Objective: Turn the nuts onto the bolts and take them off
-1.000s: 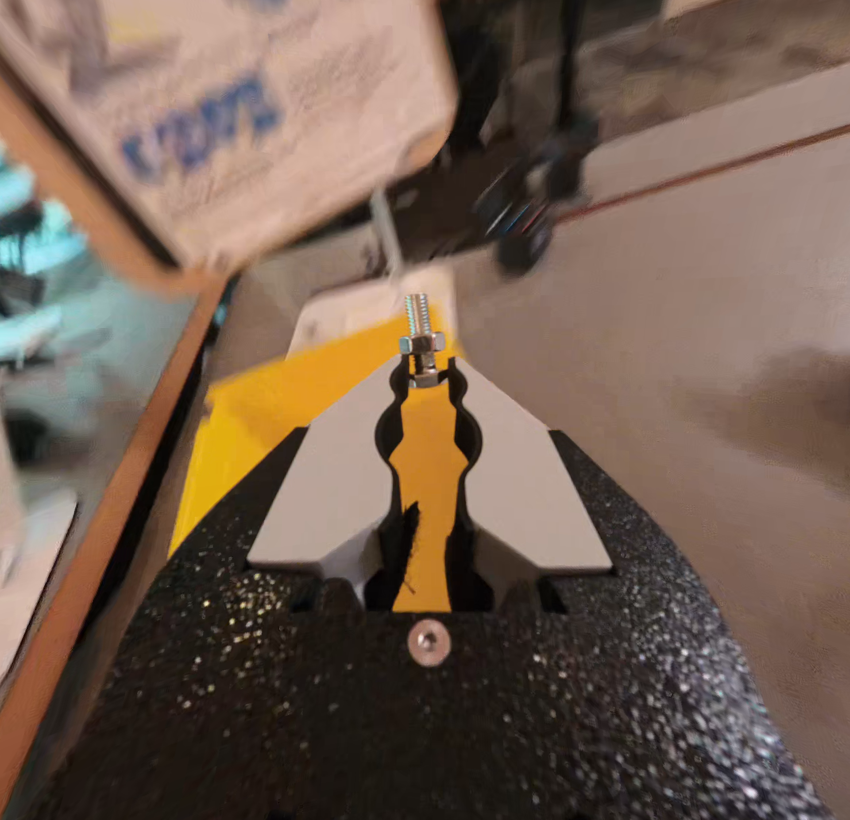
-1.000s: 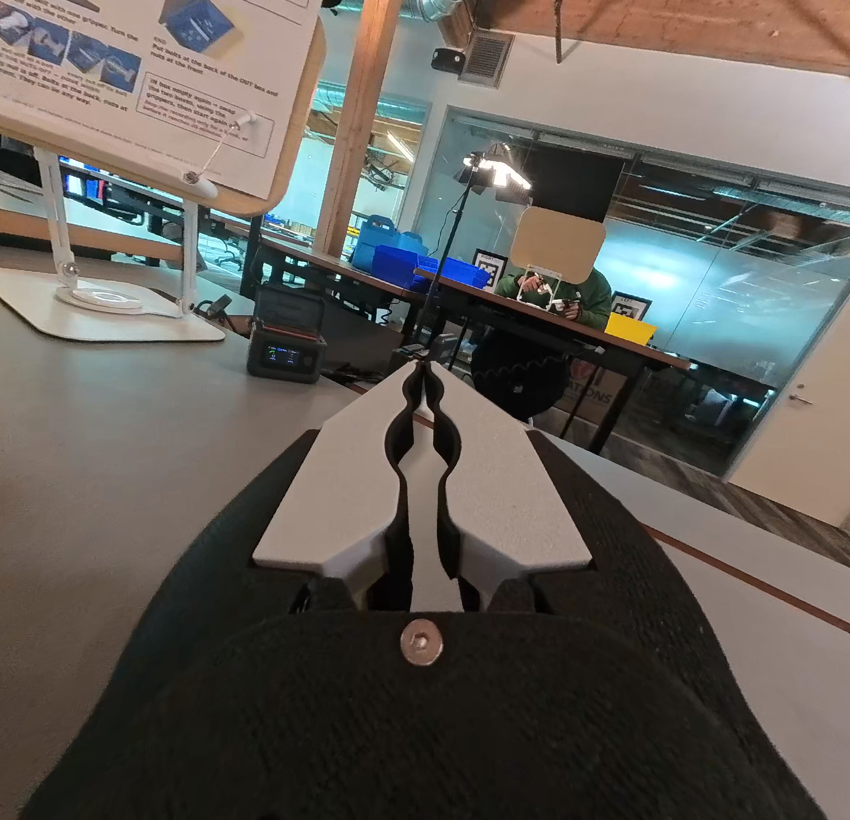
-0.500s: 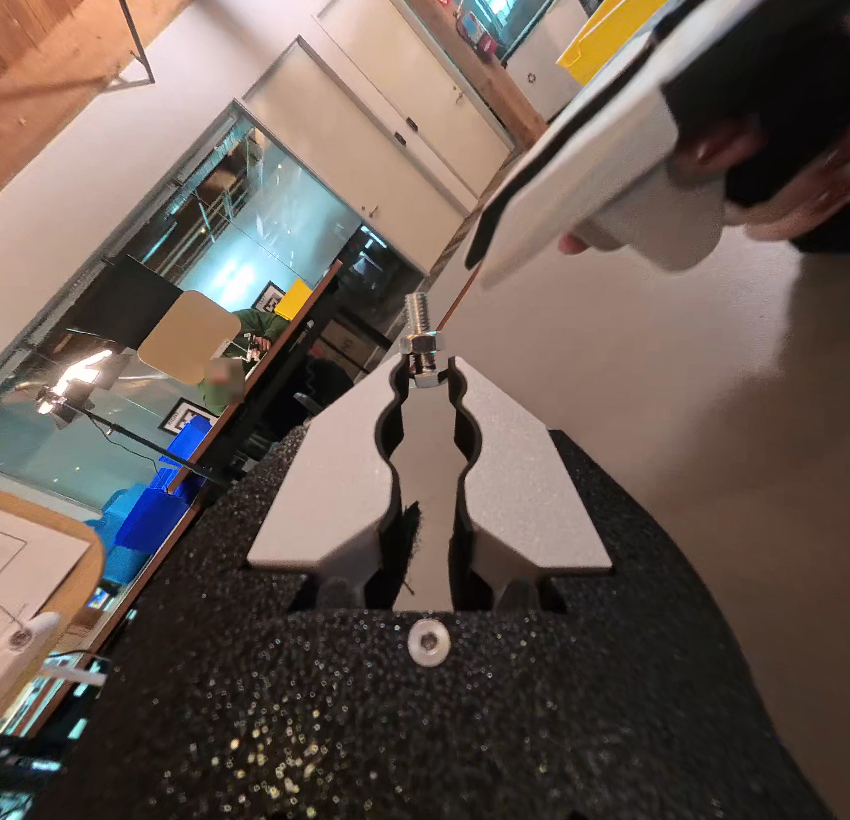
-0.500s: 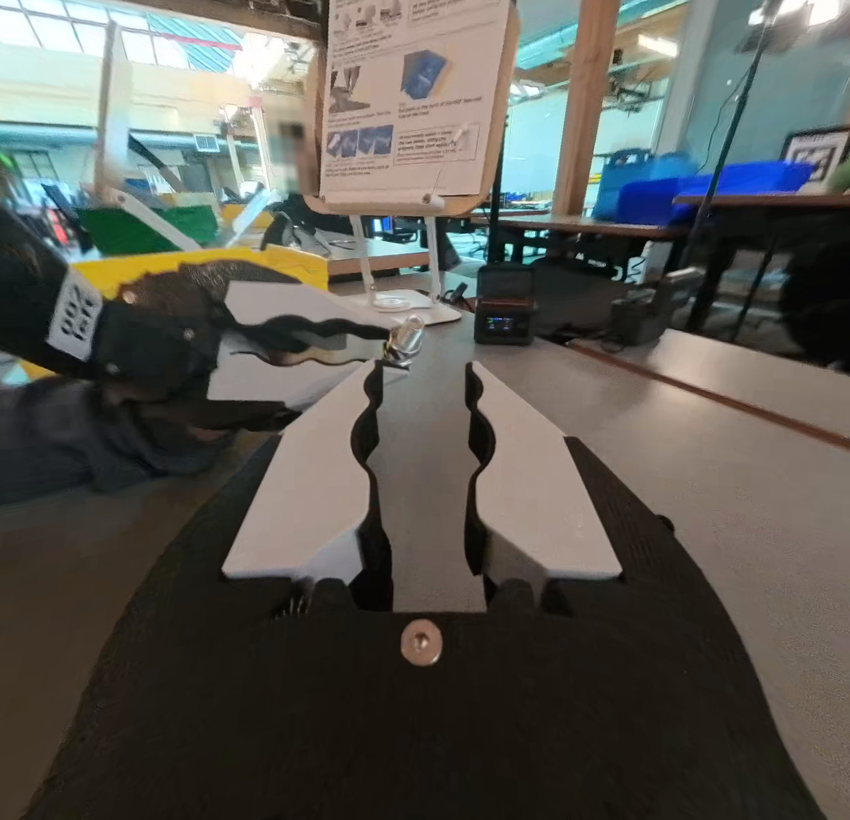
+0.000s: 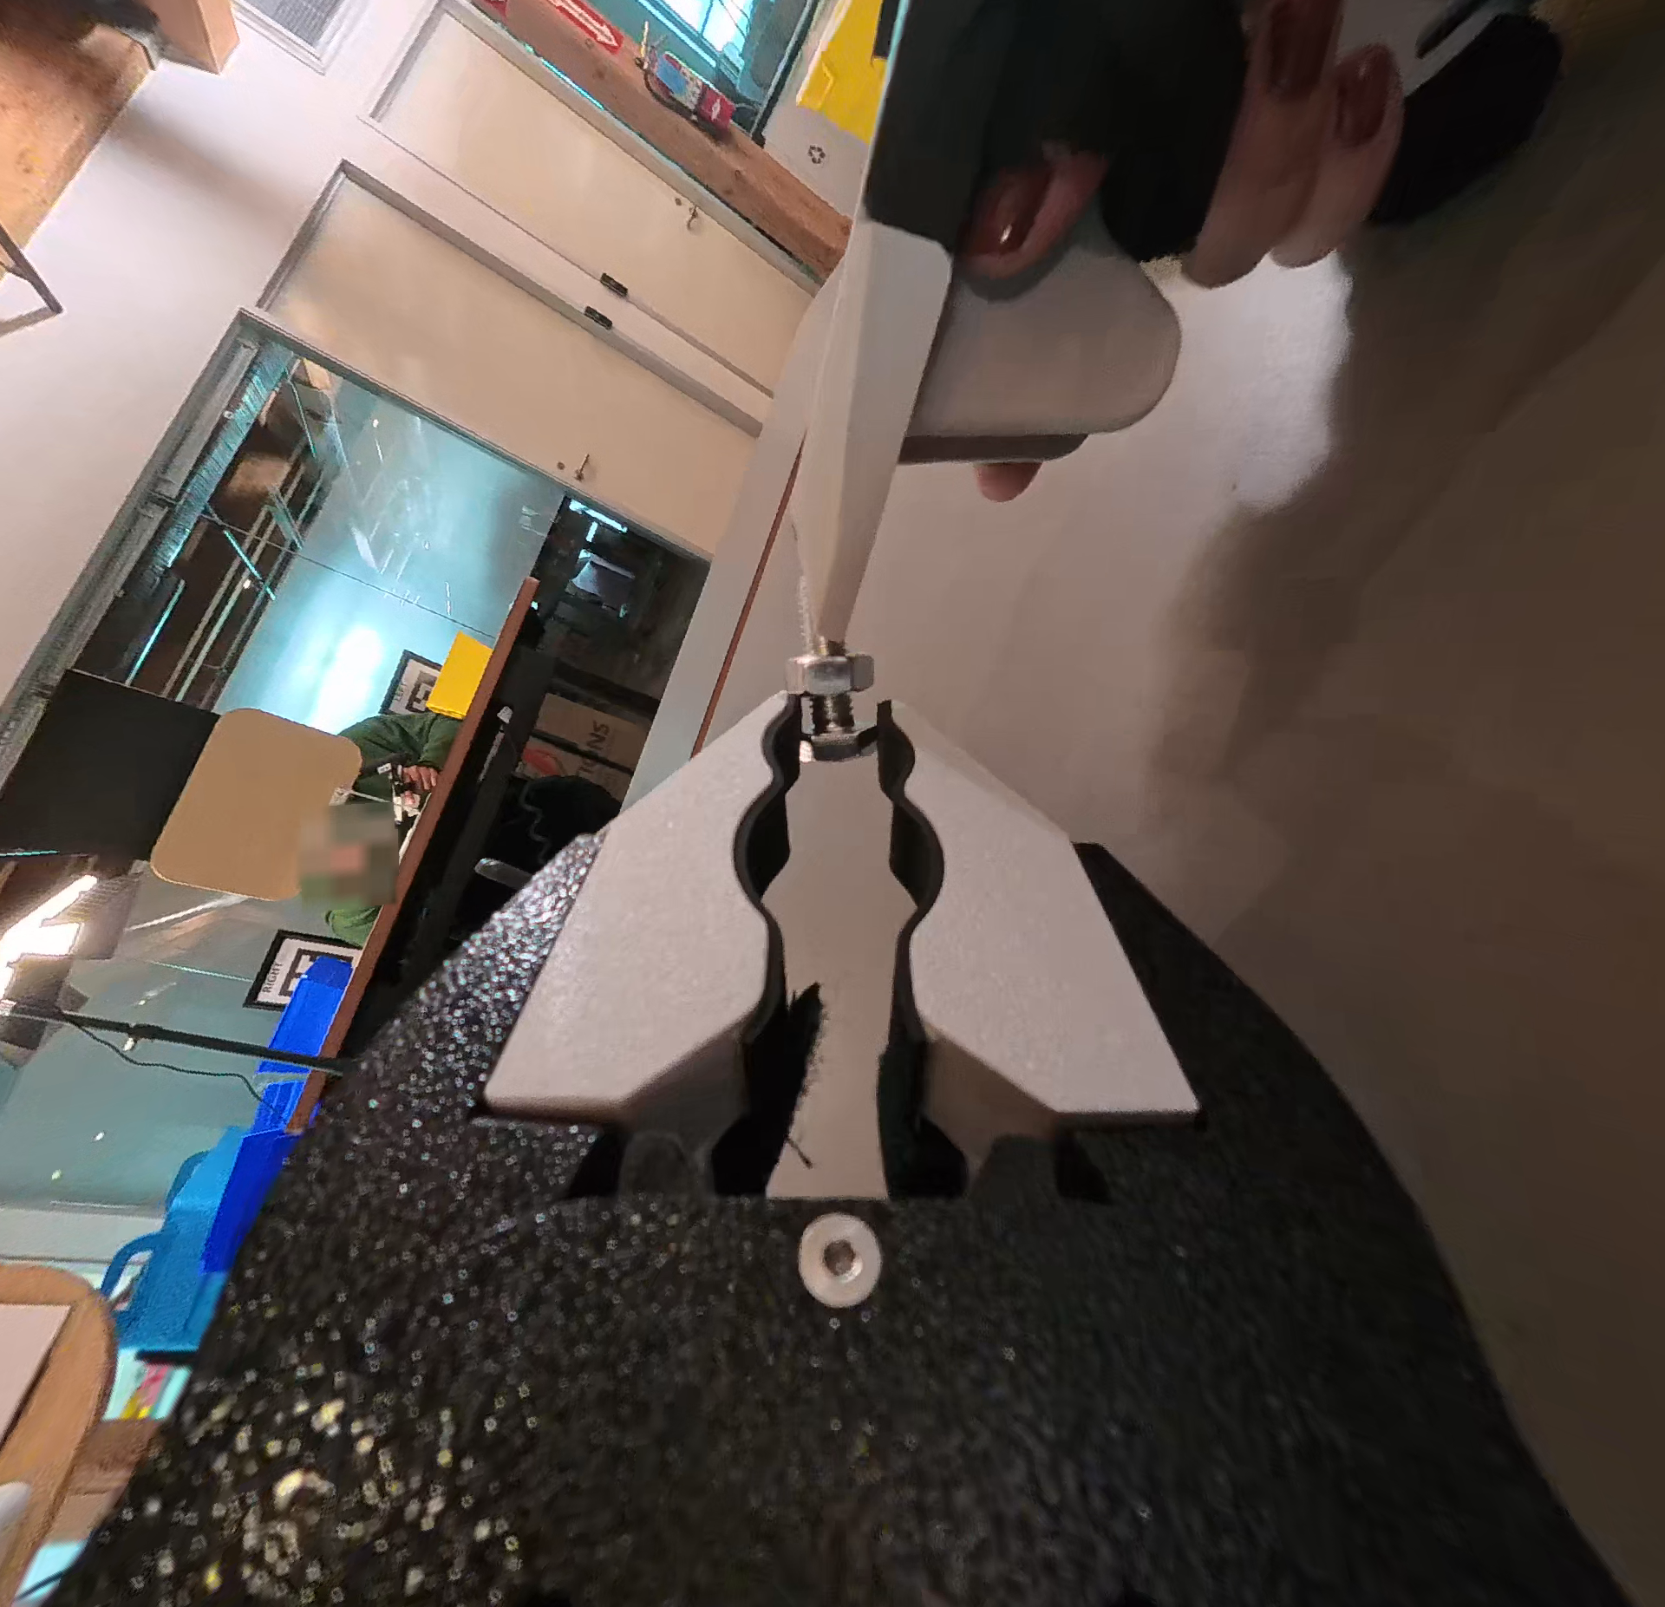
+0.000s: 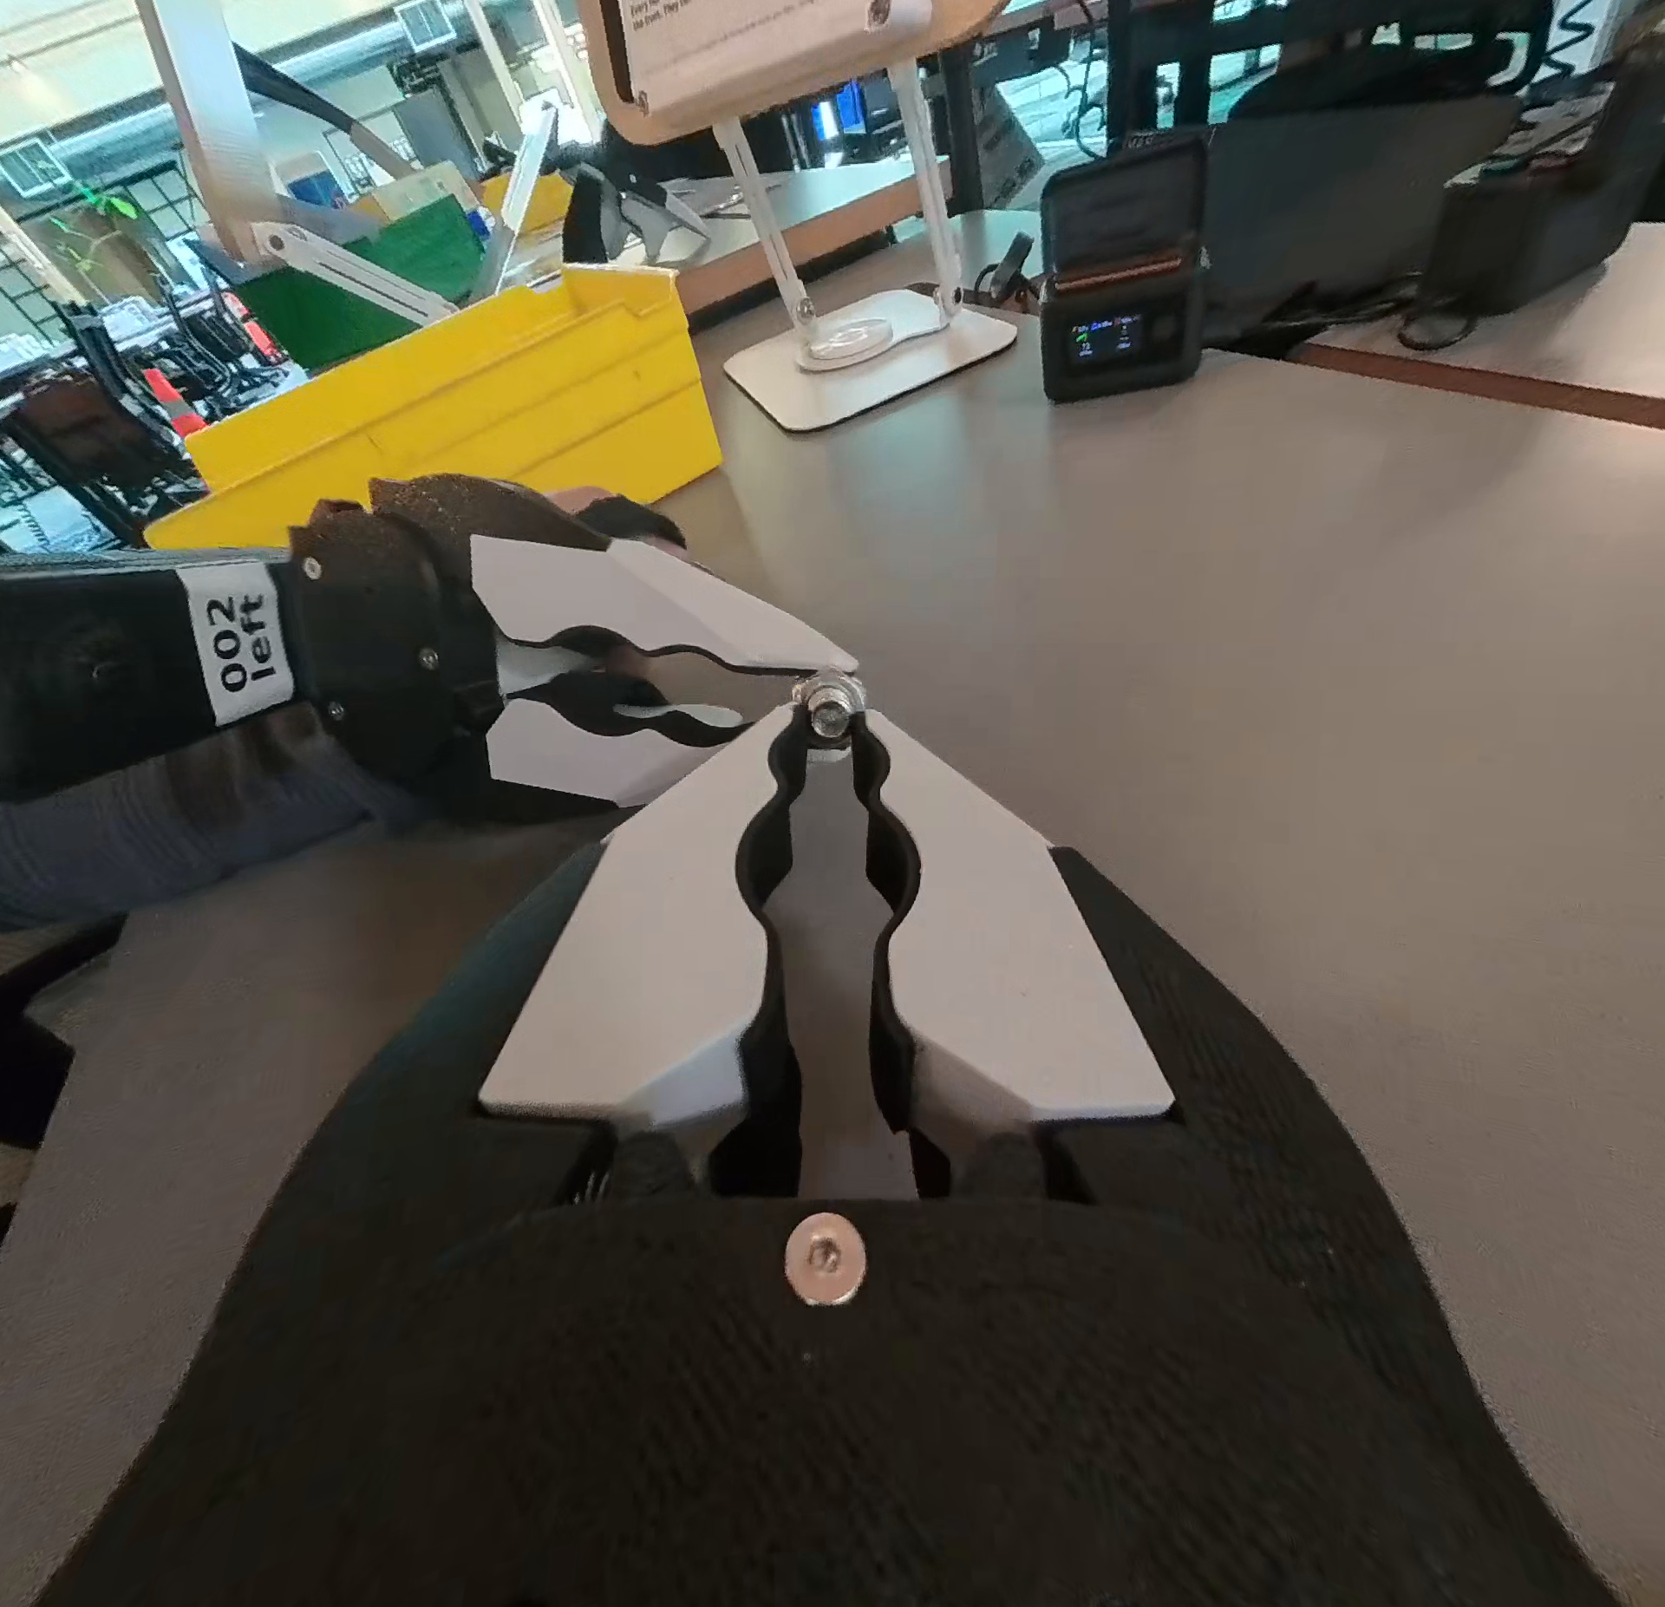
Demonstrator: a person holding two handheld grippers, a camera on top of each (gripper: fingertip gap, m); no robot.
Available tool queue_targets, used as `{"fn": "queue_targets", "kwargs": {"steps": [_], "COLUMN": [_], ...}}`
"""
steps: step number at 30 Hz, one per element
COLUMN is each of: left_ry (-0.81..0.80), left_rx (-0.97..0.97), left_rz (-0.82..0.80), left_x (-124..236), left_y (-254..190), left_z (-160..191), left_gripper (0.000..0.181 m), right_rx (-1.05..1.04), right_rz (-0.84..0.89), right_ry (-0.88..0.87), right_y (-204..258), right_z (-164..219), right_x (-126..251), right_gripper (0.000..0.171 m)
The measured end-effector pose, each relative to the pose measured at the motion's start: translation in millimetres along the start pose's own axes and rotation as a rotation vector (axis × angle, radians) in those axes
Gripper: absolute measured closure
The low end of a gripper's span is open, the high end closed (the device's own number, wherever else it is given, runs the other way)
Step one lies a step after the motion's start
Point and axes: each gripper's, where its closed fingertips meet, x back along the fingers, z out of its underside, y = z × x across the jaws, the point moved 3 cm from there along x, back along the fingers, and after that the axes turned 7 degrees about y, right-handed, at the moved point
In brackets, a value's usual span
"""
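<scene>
A small silver bolt with a hex nut (image 5: 829, 672) threaded on it stands up from my left gripper (image 5: 833, 744), which is shut on the bolt's head. My right gripper (image 6: 824, 735) meets it at an angle and is shut on the bolt's threaded end (image 6: 826, 719), right beside the nut. In the left wrist view the right gripper's fingers (image 5: 856, 446) come down from above and end at the top of the nut. In the right wrist view the left gripper (image 6: 631, 663) reaches in from the left. Both are held above the grey table (image 6: 1171, 663).
A yellow bin (image 6: 468, 410) sits at the back left of the table. Behind it are a board on a white stand (image 6: 865, 347) and a small black device with a lit screen (image 6: 1117, 320). A hand (image 5: 1279, 122) holds the right gripper. A person sits at a far table (image 5: 396, 753). My two grippers' fingertips are within a few centimetres of each other.
My left gripper swung away from the yellow bin with the bolt. My right gripper opened, moved over to the left gripper and closed on the bolt's threaded end.
</scene>
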Motion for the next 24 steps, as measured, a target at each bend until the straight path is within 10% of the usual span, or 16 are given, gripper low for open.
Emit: {"fn": "queue_targets", "kwargs": {"steps": [11,24], "left_ry": [-0.085,-0.064], "left_rx": [0.359,0.122], "left_rz": [0.265,0.163], "left_x": [0.2,1.6], "left_y": [-10.3,-12.9], "left_z": [-5.8,-6.7], "left_gripper": [0.155,0.165], "right_rx": [0.112,-0.035], "right_rz": [-0.096,-0.161], "right_ry": [0.000,0.176], "right_y": [6.3,7.8], "right_z": [1.6,23.3], "right_x": [13.4,3.1], "right_gripper": [0.163,0.129]}}
